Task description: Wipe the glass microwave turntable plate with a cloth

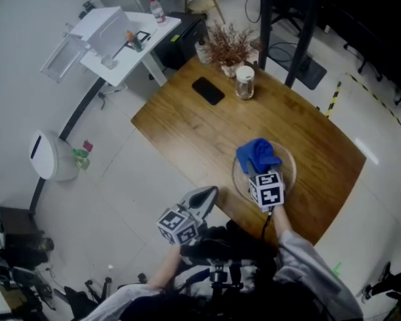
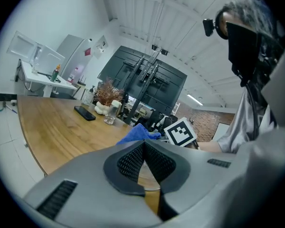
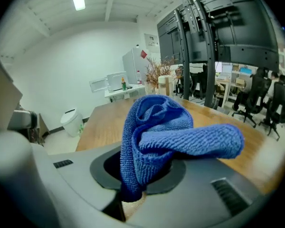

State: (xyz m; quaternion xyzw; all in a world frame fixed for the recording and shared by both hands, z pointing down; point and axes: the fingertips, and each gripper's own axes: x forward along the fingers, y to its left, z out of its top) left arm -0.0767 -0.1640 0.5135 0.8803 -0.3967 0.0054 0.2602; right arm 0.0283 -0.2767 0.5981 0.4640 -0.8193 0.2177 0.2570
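Right gripper (image 3: 137, 175) clamped on a bunched blue cloth (image 3: 171, 132), resting on the glass turntable plate (image 1: 289, 160) by the wooden table's (image 1: 187, 122) near edge; left gripper (image 2: 144, 158) jaws pressed together, empty, near the plate

I see a clear, round glass plate (image 1: 289, 160) lying flat near the front edge of the wooden table (image 1: 207, 126). Over it is a bunched blue microfibre cloth (image 1: 256, 154), pinched in my right tool (image 3: 135, 175).

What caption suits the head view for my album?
Right tongs hold a blue cloth over the glass plate on a wooden table; left tongs shut.
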